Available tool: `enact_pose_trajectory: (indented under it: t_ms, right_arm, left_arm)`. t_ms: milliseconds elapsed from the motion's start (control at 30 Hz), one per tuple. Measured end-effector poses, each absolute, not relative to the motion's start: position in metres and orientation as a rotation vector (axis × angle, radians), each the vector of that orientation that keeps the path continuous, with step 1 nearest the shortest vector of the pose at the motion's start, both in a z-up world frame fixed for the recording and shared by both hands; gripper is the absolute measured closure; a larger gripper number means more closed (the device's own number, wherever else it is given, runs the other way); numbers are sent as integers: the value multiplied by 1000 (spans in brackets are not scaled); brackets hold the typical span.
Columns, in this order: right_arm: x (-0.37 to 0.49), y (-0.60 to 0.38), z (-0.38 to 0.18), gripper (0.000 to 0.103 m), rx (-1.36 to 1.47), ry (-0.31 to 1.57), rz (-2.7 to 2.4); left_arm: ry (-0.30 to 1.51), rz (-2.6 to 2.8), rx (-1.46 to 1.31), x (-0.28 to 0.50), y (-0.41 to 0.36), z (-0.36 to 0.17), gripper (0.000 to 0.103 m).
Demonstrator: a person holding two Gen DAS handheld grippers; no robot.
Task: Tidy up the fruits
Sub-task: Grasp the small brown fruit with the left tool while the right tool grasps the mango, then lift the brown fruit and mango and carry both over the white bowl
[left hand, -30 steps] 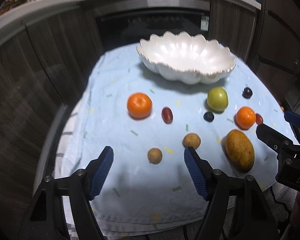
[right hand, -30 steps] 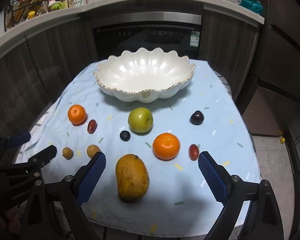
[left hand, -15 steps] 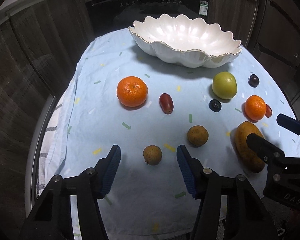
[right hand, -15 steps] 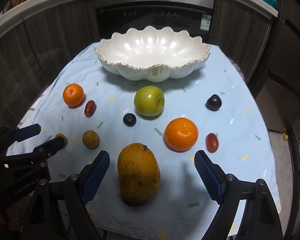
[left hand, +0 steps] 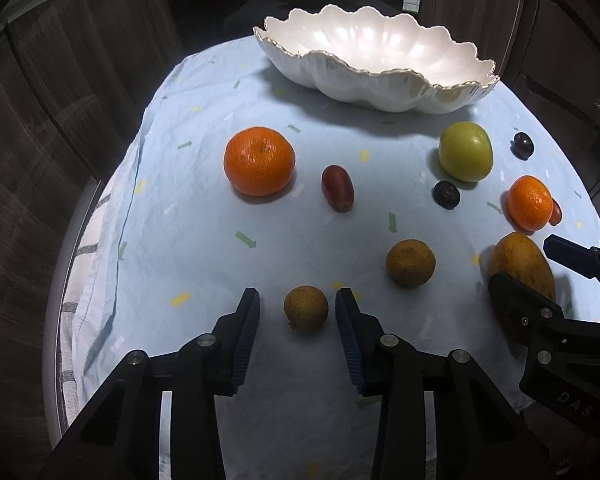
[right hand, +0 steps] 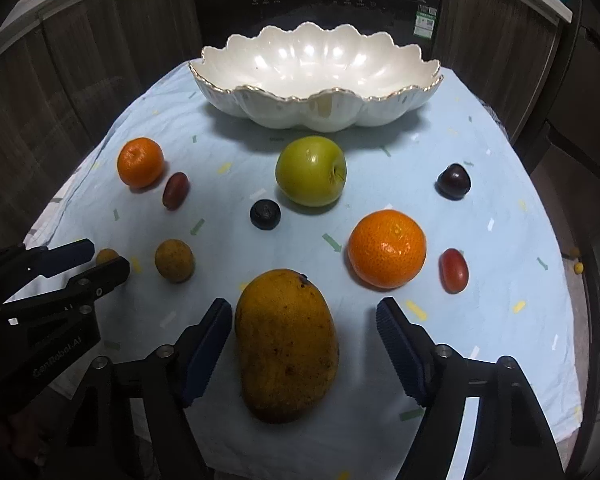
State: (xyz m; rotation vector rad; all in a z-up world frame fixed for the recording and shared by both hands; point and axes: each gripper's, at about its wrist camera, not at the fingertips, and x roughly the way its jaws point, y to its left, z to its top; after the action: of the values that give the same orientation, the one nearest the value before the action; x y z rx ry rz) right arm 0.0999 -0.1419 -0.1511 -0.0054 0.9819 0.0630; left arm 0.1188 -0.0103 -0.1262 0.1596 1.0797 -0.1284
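Fruit lies scattered on a pale blue cloth in front of a white scalloped bowl (left hand: 380, 52) (right hand: 320, 68), which holds nothing. My left gripper (left hand: 297, 306) straddles a small brown round fruit (left hand: 306, 307); its jaws are closing, with narrow gaps still on both sides. My right gripper (right hand: 305, 320) is closing around a big yellow mango (right hand: 287, 342) (left hand: 522, 268), the left pad close to it, the right pad still apart. A second brown fruit (left hand: 411, 263) (right hand: 175, 260) lies between the two grippers.
Two oranges (left hand: 259, 161) (right hand: 387, 248), a green apple (right hand: 311, 170), two red oval fruits (left hand: 337, 187) (right hand: 454, 270), a blueberry (right hand: 265, 214) and a dark plum (right hand: 453, 181) lie on the cloth (left hand: 204, 216). Dark cabinets and an oven front stand behind the table.
Both grippers have sunk toward the cloth and narrowed. The small brown fruit now sits between the left jaws, and the mango has come between the right jaws.
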Motion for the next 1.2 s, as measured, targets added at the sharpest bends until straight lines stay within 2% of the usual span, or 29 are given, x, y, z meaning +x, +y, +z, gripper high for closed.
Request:
enact_pose_trajectory:
  t_ms: [133,400,1200]
  right_arm:
    - [100,-141,-156,34,-3,1000,71]
    - [98,-134,-160,51,-10,1007,101]
    - [81,-143,-132,53,27,926,103]
  left_arm:
    - [1086,-130,163,119,-11,-129,68]
    - [1082,-137,175,115,-13,-130,80]
    - [998,-125,187,99,-13,-98,80]
